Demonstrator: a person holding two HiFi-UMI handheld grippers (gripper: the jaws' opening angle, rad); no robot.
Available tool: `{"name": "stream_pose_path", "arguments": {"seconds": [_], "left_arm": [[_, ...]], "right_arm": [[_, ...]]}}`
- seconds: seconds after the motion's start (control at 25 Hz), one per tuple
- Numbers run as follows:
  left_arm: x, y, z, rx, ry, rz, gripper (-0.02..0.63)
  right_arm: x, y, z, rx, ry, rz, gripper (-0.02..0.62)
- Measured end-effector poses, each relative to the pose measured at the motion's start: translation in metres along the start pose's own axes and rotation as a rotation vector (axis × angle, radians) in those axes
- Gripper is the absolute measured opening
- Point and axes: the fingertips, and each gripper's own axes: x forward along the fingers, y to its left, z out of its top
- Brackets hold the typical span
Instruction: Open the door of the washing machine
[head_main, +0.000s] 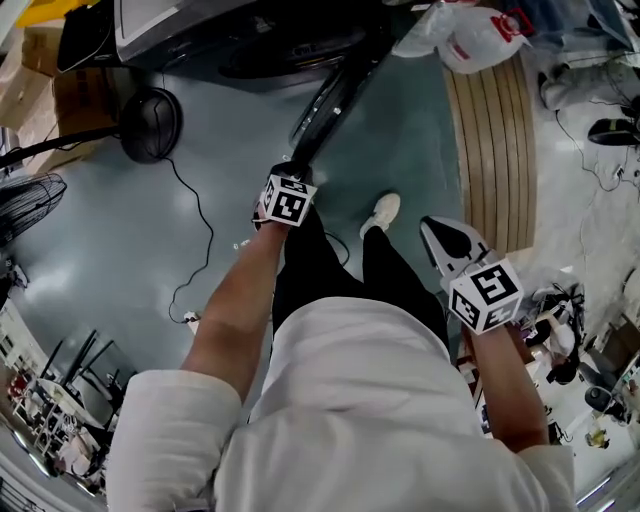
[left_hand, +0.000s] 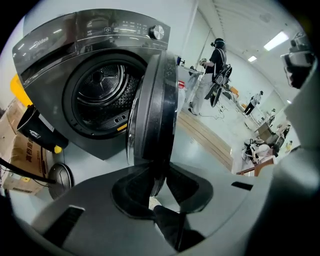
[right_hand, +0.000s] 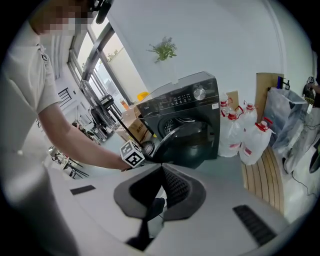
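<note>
A dark grey front-loading washing machine (left_hand: 50, 60) (right_hand: 186, 102) stands with its round door (left_hand: 156, 100) (head_main: 335, 95) swung open, so the steel drum (left_hand: 102, 95) shows. My left gripper (left_hand: 157, 175) (head_main: 297, 160) is shut on the door's outer rim, which runs edge-on between its pads. My right gripper (right_hand: 162, 167) (head_main: 430, 226) hangs free to the right, over the floor beside the person's leg. Its jaws are shut with nothing in them.
A black round fan base (head_main: 150, 125) with a trailing cable sits on the floor left of the machine. Cardboard boxes (left_hand: 20, 155) are stacked at its side. Large water jugs (right_hand: 255, 142) and a slatted wooden platform (head_main: 495, 150) lie to the right. Other people (left_hand: 215, 70) stand far off.
</note>
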Motion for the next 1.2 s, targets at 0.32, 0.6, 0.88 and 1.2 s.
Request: {"name": "stream_pose_path", "arguments": {"seconds": [0.32,0.6,0.88,1.2], "left_arm": [[0.011,-0.045,-0.001,-0.086,0.028,0.009,0.086],[0.021,-0.085,0.003,-0.119,0.033,0.01,0.087],[0.026,-0.115,0.006,-0.198,0.062,0.029,0.089],[0.043,-0.143,0.016,-0.245,0.061,0.053,0.089]], "right_arm": [[-0.015,-0.023,-0.011,0.015,-0.017,0.002,0.008],[-0.032,-0.036,-0.03,0.028,-0.026,0.004,0.008],[-0.054,-0.043,-0.05,0.045,-0.037,-0.018,0.008],[-0.069,-0.057,-0.065,0.072,-0.049,-0.036,0.009]]}}
